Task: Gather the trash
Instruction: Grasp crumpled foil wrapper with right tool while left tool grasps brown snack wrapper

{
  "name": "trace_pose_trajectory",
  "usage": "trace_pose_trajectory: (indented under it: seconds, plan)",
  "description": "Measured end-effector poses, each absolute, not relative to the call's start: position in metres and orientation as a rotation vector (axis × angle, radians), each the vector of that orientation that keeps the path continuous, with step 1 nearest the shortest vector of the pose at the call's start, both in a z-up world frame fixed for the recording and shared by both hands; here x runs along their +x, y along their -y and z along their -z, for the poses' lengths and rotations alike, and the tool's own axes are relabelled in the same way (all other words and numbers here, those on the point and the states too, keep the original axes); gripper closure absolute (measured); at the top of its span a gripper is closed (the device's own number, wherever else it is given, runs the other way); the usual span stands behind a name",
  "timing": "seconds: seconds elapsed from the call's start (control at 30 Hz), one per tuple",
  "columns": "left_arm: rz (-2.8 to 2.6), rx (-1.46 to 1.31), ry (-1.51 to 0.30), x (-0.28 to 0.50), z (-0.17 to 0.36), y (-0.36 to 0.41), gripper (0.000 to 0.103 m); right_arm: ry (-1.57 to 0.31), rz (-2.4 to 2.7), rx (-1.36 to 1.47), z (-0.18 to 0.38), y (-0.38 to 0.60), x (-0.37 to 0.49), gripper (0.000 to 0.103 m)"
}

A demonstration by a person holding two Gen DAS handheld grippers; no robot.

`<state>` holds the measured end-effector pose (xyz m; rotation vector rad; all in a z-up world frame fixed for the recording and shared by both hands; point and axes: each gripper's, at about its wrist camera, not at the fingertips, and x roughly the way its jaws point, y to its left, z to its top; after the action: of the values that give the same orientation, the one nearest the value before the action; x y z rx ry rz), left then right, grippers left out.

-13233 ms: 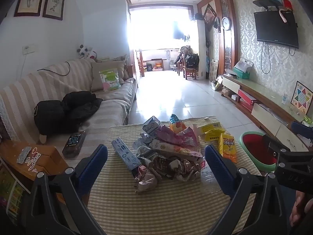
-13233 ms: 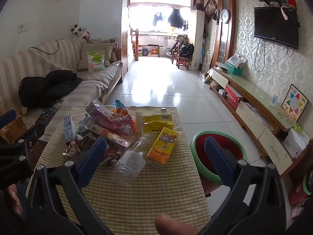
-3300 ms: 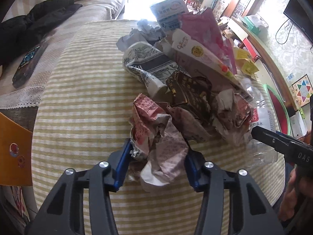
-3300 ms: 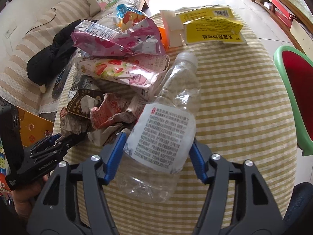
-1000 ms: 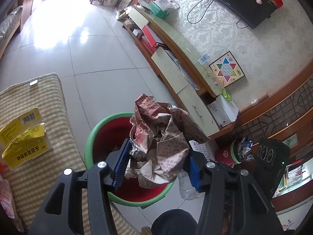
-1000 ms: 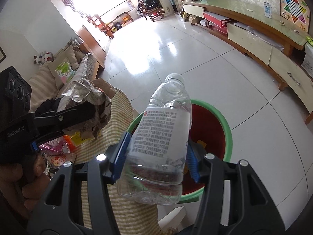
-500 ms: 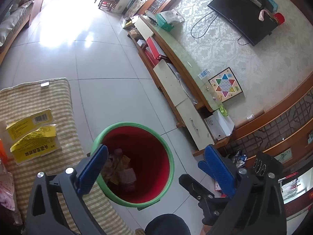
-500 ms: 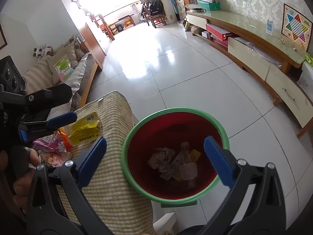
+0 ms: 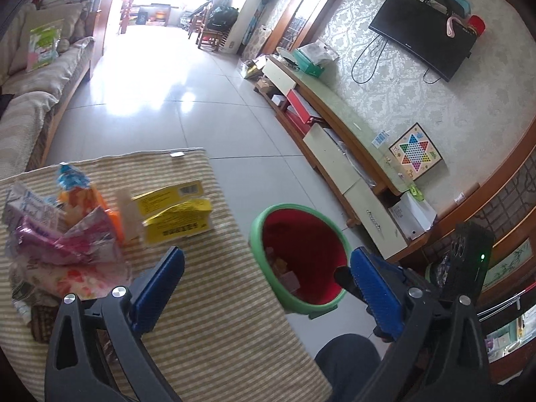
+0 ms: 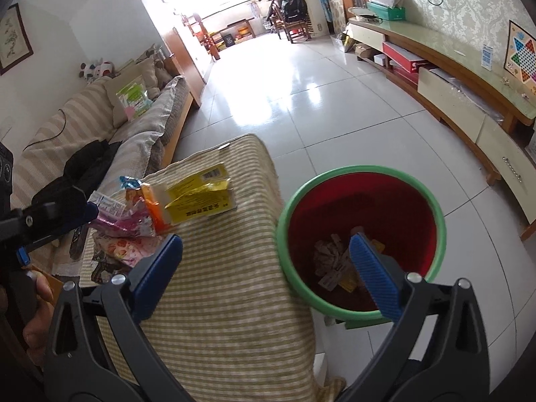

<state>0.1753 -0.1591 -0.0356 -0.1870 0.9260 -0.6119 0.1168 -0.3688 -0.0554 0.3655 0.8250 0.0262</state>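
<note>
A red bin with a green rim (image 9: 258, 231) (image 10: 365, 169) stands on the floor just right of the striped table (image 9: 214, 318) (image 10: 227, 288). Crumpled paper and other trash (image 10: 331, 261) lie in its bottom. My left gripper (image 9: 266, 289) is open and empty, between the table edge and the bin. My right gripper (image 10: 266, 273) is open and empty, above the bin's near left rim. A pile of wrappers (image 9: 63, 238) (image 10: 127, 224) and a yellow packet (image 9: 177, 214) (image 10: 201, 197) lie on the table's left part.
A striped sofa (image 10: 100, 134) with a black jacket (image 10: 87, 164) runs along the left. A long low TV cabinet (image 9: 335, 154) (image 10: 469, 77) lines the right wall. Tiled floor (image 10: 318, 107) stretches ahead. A dark knee (image 9: 348, 365) shows at the table's near right corner.
One second ago my left gripper held crumpled paper and my right held a plastic bottle over the bin. Both opened and dropped them in. Both views have since swung left toward the table.
</note>
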Motion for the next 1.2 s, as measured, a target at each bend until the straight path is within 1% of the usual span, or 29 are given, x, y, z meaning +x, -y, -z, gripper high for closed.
trace_pose_trajectory:
  seconds: [0.23, 0.43, 0.67, 0.9, 0.97, 1.03, 1.07, 1.2]
  plan:
    - [0.471, -0.22, -0.912, 0.151, 0.043, 0.06, 0.008, -0.869, -0.133, 0.287, 0.059, 0.29, 0.122, 0.005]
    - [0.351, -0.281, -0.924, 0.132, 0.063, -0.012, 0.008, -0.897, -0.201, 0.19, 0.062, 0.233, 0.122, 0.005]
    - [0.253, -0.346, -1.006, 0.122, 0.105, -0.049, 0.008, -0.943, -0.257, 0.114, 0.075, 0.193, 0.122, 0.005]
    - [0.216, -0.488, -1.089, 0.135, 0.147, -0.055, 0.009, -0.974, -0.279, 0.096, 0.089, 0.178, 0.119, 0.005]
    - [0.192, -0.537, -1.101, 0.143, 0.158, -0.057, 0.016, -0.979, -0.285, 0.106, 0.093, 0.178, 0.118, 0.005]
    - [0.163, -0.587, -1.108, 0.149, 0.169, -0.059, 0.019, -0.983, -0.292, 0.109, 0.095, 0.177, 0.12, 0.005]
    - [0.155, -0.606, -1.111, 0.152, 0.172, -0.06, 0.024, -0.983, -0.298, 0.107, 0.096, 0.175, 0.12, 0.005]
    - [0.142, -0.687, -1.125, 0.162, 0.187, -0.06, 0.03, -0.983, -0.321, 0.096, 0.101, 0.166, 0.125, 0.005]
